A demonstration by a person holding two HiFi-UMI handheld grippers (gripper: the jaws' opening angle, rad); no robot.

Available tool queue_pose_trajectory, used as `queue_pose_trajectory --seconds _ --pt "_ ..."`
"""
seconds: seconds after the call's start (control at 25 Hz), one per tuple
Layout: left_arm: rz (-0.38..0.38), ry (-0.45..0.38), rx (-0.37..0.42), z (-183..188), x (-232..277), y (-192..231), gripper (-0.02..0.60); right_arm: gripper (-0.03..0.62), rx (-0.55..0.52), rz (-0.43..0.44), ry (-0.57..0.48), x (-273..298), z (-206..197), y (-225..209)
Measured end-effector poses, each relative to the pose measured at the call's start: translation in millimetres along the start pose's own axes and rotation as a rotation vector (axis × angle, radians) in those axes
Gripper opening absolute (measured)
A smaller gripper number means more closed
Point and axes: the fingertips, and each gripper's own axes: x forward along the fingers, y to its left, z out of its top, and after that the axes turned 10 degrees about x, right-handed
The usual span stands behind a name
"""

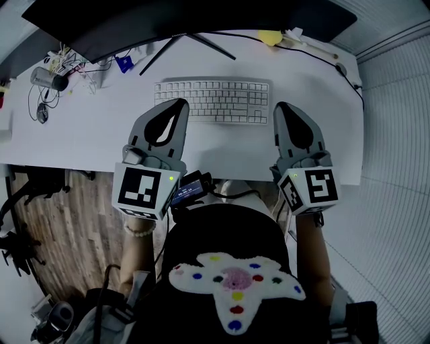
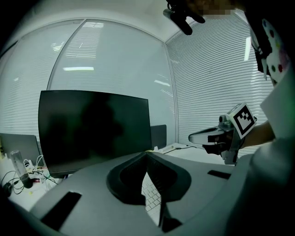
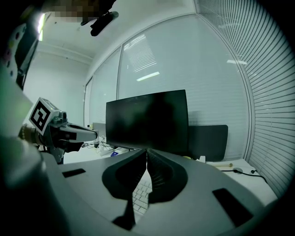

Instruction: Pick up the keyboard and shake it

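Note:
A white keyboard (image 1: 213, 101) lies flat on the white desk (image 1: 80, 138), in front of the monitor. My left gripper (image 1: 180, 103) is shut and holds nothing, with its tips by the keyboard's front left part. My right gripper (image 1: 281, 106) is also shut and holds nothing, just off the keyboard's right end. In the left gripper view the tips (image 2: 146, 153) meet, and keyboard keys (image 2: 152, 196) show below through the gap between the jaws. The right gripper view shows the same: meeting tips (image 3: 146, 150) with keys (image 3: 138, 196) beneath. Both grippers are raised above the desk.
A dark monitor (image 1: 134, 20) on a V-shaped stand (image 1: 178, 44) is behind the keyboard. Cables and a bottle (image 1: 48, 79) crowd the back left corner. A yellow object (image 1: 270, 37) and a black cable (image 1: 322, 57) lie back right. The desk's front edge is under my grippers.

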Motion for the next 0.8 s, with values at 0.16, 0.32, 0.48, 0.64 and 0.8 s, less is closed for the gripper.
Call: queue_pose_trajectory --seconds 0.16,0.32,0.48,0.64,0.8 --pt "0.000 0.000 -0.002 -0.8 -0.3 -0.3 0.017 0.035 -0.007 0.001 0.008 0.0 -1.9 0.1" --pt "0.001 -0.004 0.001 -0.2 -0.2 -0.6 0.017 0.035 -0.032 0.003 0.010 0.9 -1.9 0.8" --pt "0.002 -0.001 0.005 0.1 -1.1 0.5 0.017 0.035 -0.055 0.002 0.022 1.1 -3.2 2.6" --pt "0.006 -0.002 0.005 0.4 0.0 1.6 0.017 0.035 -0.081 0.004 0.025 2.0 -2.8 4.1" --pt "0.013 -0.005 0.012 1.1 0.5 3.4 0.017 0.035 -0.094 0.003 0.019 4.0 0.0 6.1"
